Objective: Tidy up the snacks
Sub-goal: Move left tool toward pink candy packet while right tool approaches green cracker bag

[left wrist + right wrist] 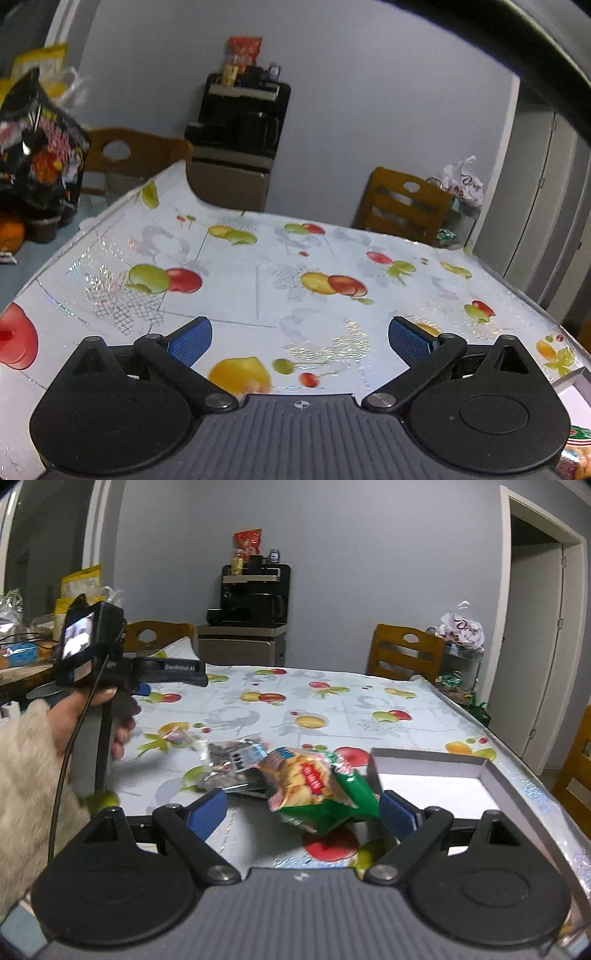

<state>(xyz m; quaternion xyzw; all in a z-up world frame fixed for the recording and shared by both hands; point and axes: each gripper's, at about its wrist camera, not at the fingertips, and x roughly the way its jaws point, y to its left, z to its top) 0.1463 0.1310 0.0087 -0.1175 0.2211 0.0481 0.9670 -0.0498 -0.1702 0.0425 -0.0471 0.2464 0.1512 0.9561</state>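
Right gripper [303, 810]: I see my jaws spread wide, blue pads well apart, nothing clamped.
Green snack bag [317, 794]: it lies tilted on the table between my right fingers, its green end close to the right pad [397, 816]; I cannot tell if it touches that pad. The left pad is clear of it.
Dark snack packet [234, 766]: flat on the cloth just behind the green bag, touching or overlapped by it.
Small wrapped sweet [179, 736]: left of the dark packet, near the left hand.
White box [491, 775]: open, shallow, sitting to the right of the green bag near the table's right edge; the part I can see inside is bare.
Left gripper [300, 338]: released too, pads wide apart, with only fruit-print cloth between them.
Left hand [85, 716]: in the right wrist view it grips the handle of its tool over the left side of the table, a fuzzy cream sleeve [26, 775] behind it.
Table [258, 266]: covered with a shiny cloth printed with fruit.
Black snack bag [40, 147]: upright, off beyond the table's left corner in the left wrist view.
Chairs: one wooden chair [406, 653] at the far side.
Cabinet [243, 646]: against the grey wall, with a coffee machine on it.
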